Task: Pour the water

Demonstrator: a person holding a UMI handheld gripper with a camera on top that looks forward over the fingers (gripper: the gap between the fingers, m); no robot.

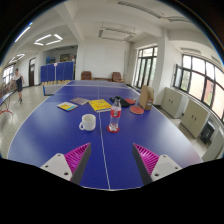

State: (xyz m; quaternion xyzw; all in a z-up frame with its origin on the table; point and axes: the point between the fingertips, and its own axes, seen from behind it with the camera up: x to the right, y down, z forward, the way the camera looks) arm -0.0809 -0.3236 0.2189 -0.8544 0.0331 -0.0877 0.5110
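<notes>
water for this pour looks to sit in the small clear bottle (pixel 115 114) with a red label, standing upright on the blue ping-pong table (pixel 40 135) well ahead of the gripper (pixel 109 157), just right of the white centre line. a white mug (pixel 88 122) stands just beside it to the left, apart from it and handle side unclear. beyond them lie a yellow book or card (pixel 100 105), another yellowish flat item (pixel 66 106) and a red paddle (pixel 136 110), with a brownish bag or box (pixel 147 96) at the far right of the table. the gripper's fingers (pixel 76 157) are spread wide with nothing between them, pink pads facing inward. judging by this, the step in hand is the approach, with nothing grasped yet. the next move calls for advancing along the centre line, centring the bottle between the fingers without nudging the mug, then closing on its body below the cap so it can be lifted and tipped over the mug.
</notes>
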